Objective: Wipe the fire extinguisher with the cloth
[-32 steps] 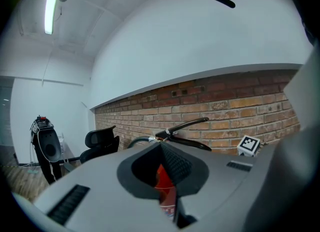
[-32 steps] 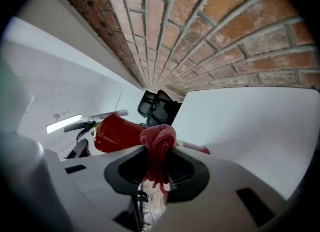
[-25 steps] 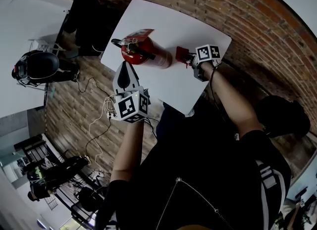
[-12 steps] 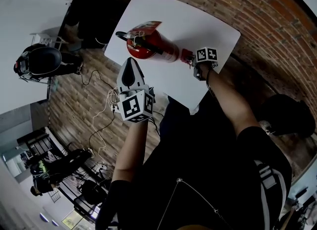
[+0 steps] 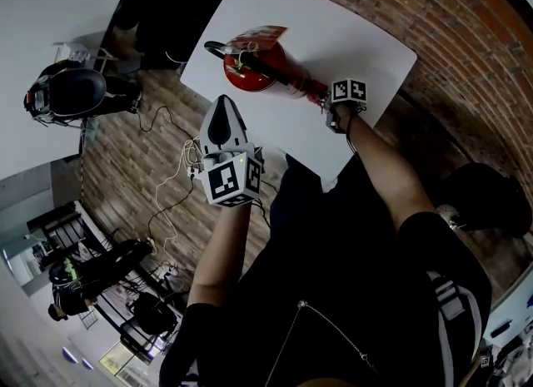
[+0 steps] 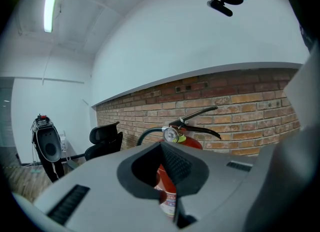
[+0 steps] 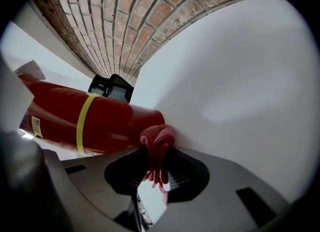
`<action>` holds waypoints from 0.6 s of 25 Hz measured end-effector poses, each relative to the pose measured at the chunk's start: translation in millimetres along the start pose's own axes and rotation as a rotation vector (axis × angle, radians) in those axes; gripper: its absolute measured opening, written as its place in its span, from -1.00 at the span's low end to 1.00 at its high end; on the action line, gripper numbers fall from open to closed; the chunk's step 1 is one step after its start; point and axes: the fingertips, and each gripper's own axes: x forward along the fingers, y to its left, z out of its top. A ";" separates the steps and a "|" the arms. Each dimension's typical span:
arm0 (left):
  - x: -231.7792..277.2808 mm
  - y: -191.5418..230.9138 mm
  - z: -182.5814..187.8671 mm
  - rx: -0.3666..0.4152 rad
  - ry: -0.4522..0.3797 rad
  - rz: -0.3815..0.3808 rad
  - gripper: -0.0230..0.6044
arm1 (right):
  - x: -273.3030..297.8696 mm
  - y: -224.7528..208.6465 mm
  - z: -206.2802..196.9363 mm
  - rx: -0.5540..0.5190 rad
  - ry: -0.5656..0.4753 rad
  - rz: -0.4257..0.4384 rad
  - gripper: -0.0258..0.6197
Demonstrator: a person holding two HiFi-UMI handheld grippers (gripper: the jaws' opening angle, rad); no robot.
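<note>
A red fire extinguisher [image 5: 268, 71] stands upright on the white table [image 5: 358, 44], its black handle and hose at the top [image 6: 192, 143]. My right gripper [image 5: 325, 104] is shut on a folded red cloth [image 7: 158, 145]. The cloth presses against the bottom end of the cylinder [image 7: 95, 121], close to the table top [image 7: 240, 76]. My left gripper [image 5: 223, 123] hovers off the table's near edge, pointing at the extinguisher. It is shut with nothing in it [image 6: 162, 151], and part of the red body shows through the hollow between its jaws.
A dark office chair [image 6: 102, 141] and a black machine on a stand [image 5: 71, 94] sit to the left, beyond the table. Cables [image 5: 166, 202] trail across the brick-patterned floor below my left gripper. A brick wall runs behind the extinguisher.
My right gripper has carried the cloth leftward until it meets the extinguisher's base. My left gripper has drawn back a little from the table edge.
</note>
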 end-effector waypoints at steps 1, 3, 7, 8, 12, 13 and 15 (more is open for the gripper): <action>-0.6 1.4 -0.3 -0.001 0.000 0.002 -0.90 | 1.8 0.9 -0.5 0.002 0.001 -0.007 -0.60; -2.0 3.1 -0.9 -0.004 0.000 0.004 -0.90 | 4.3 2.3 -0.9 0.012 -0.003 -0.017 -0.60; -3.3 5.6 -4.7 -0.008 0.005 0.005 -0.89 | 7.7 7.0 -2.4 0.047 -0.022 -0.005 -0.60; -3.6 5.6 -5.6 -0.010 0.006 0.006 -0.90 | 7.3 8.0 -2.9 0.059 -0.028 0.004 -0.60; -3.2 3.7 -7.9 -0.019 0.004 0.003 -0.90 | 3.6 12.6 -2.6 0.097 -0.056 0.040 -0.60; -2.8 3.4 -8.2 -0.020 0.003 0.002 -0.89 | 2.6 14.8 -1.7 0.096 -0.061 0.046 -0.60; -1.9 2.8 -8.3 -0.023 0.001 0.000 -0.89 | -0.8 20.6 0.6 0.092 -0.070 0.056 -0.60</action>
